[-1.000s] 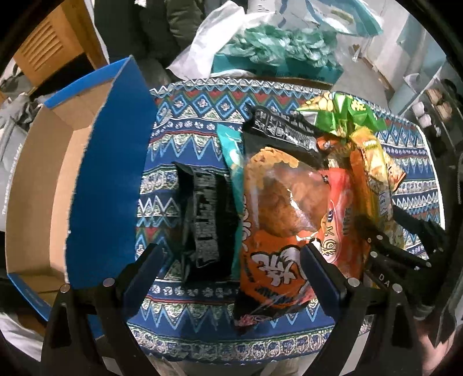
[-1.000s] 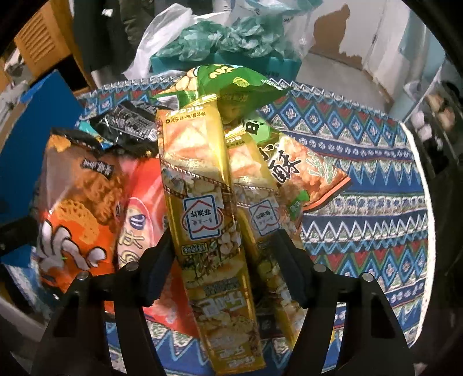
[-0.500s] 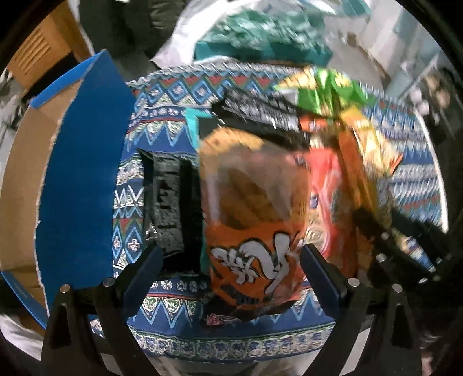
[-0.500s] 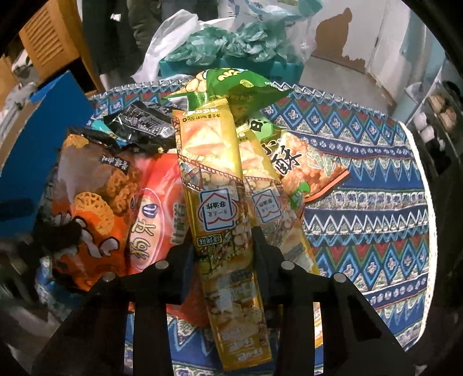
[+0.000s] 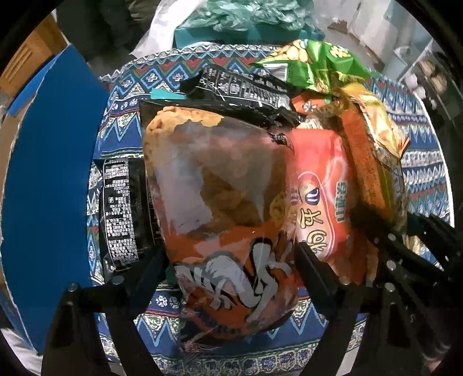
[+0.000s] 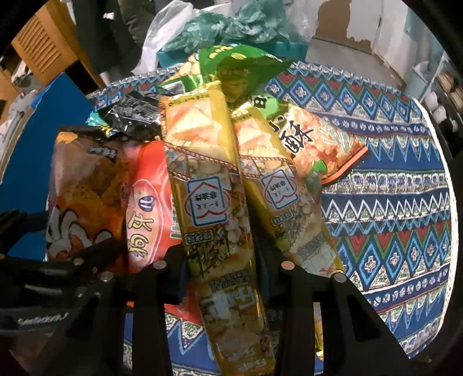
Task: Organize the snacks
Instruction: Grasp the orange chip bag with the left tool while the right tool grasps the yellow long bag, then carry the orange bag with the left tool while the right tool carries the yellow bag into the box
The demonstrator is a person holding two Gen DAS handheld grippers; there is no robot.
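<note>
A pile of snack bags lies on the patterned tablecloth (image 5: 419,162). My left gripper (image 5: 231,260) is closed around the orange-and-brown snack bag (image 5: 220,185); both jaws press its lower sides. My right gripper (image 6: 221,260) is shut on a long yellow snack pack (image 6: 208,185), gripping its lower half. A second yellow pack (image 6: 277,185) lies just right of it. A red-orange bag (image 5: 318,202) lies between the two held bags. The right gripper's black body shows at the right in the left wrist view (image 5: 411,260).
An open cardboard box with a blue flap (image 5: 49,162) stands at the left. Two black packets (image 5: 124,208) (image 5: 240,89), a green bag (image 5: 318,63) and an orange-green bag (image 6: 321,144) lie in the pile. A teal box with plastic bags (image 5: 249,23) sits behind the table.
Both grippers have closed: the left one narrowed onto the orange-and-brown bag, the right one onto the long yellow pack. The left view has moved in closer to the pile.
</note>
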